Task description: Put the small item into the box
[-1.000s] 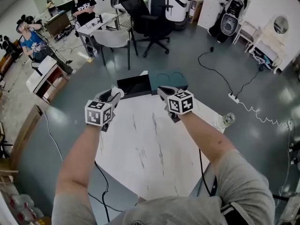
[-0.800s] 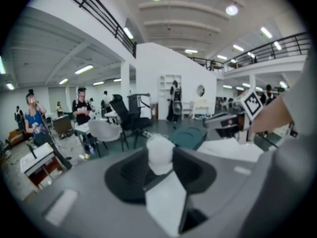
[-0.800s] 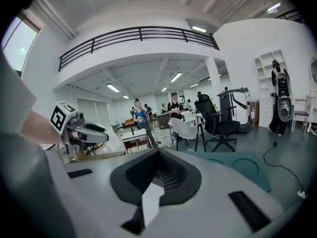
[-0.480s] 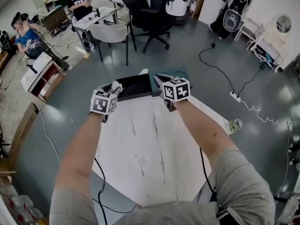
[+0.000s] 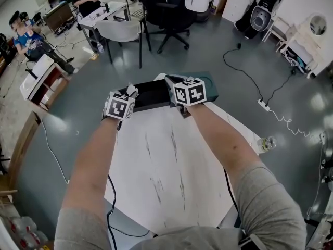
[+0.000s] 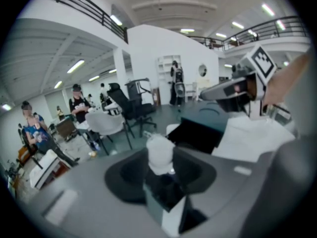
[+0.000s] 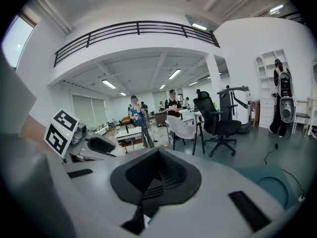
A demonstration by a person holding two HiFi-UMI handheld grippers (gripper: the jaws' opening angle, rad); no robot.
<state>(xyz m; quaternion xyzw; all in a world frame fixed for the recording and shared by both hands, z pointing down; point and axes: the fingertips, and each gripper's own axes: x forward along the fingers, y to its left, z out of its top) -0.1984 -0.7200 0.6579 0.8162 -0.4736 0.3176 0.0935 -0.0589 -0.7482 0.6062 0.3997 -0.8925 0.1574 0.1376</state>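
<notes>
- Table (image 5: 171, 160): white top, bare in the middle. The task's things sit at its far edge.
- Box (image 5: 151, 95): black, low and rectangular, on the far edge. Nothing small shows in it. We cannot tell from here whether the top stands open.
- Teal object (image 5: 210, 87): just beside the box on its right. We cannot name it more closely.
- Right gripper (image 7: 151, 195): jaws pressed together with nothing between them. It hangs over the box's right end.
- Left gripper (image 6: 161, 170): jaws pinching the small item, at the box's near left corner.
- Small item (image 6: 160, 151): white, rounded and cap-like, standing up out of the grip.
- Progress, as we judge it: the item is picked up and brought to the box. Placing and release are not yet done.
</notes>
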